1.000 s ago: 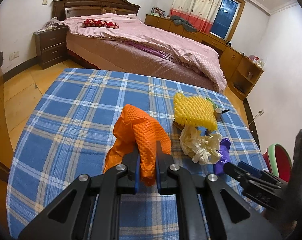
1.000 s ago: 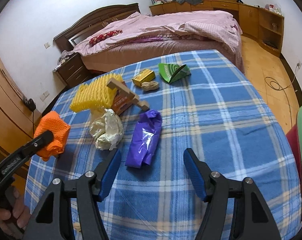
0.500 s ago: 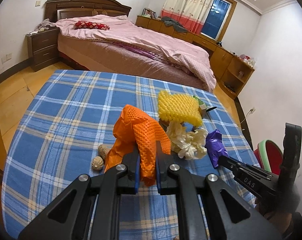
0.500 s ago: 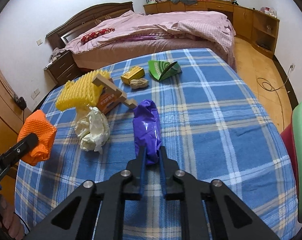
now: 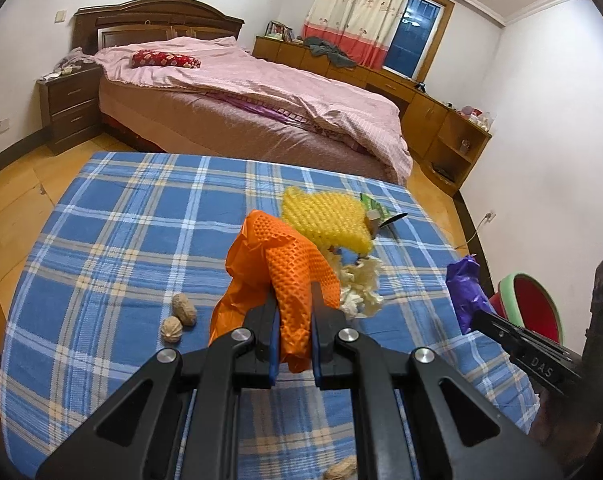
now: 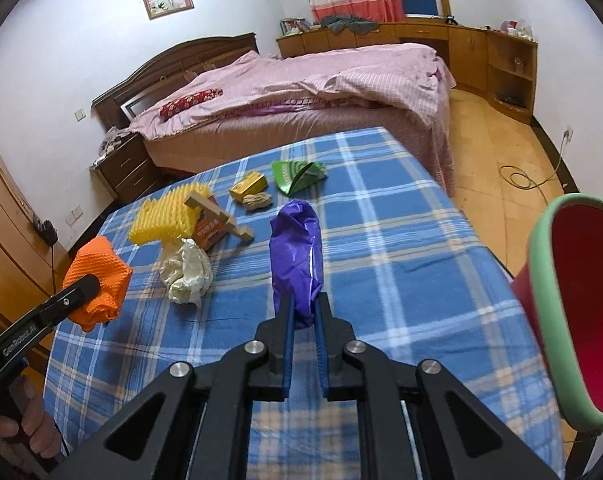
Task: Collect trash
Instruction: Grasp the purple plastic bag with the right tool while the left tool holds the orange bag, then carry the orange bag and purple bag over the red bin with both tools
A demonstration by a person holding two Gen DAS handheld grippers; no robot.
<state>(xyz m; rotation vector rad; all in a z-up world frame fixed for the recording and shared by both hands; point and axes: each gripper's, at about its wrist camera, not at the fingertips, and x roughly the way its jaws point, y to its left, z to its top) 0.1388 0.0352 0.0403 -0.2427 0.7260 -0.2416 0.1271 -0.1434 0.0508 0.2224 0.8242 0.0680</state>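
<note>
The left gripper (image 5: 292,320) has its fingers clamped on the orange glove (image 5: 285,268), held above the plaid tabletop (image 5: 121,220). The right gripper (image 6: 304,316) pinches the purple wrapper (image 6: 297,256), lifted near the red bin (image 6: 581,320).

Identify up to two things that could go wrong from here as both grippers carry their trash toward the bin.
1. The right gripper pinches only the lower end of the limp purple plastic bag; it may slip out short of the red bin with the green rim.
2. The left gripper holds the orange foam net, which trails orange plastic that could snag on the crumpled white paper.
</note>
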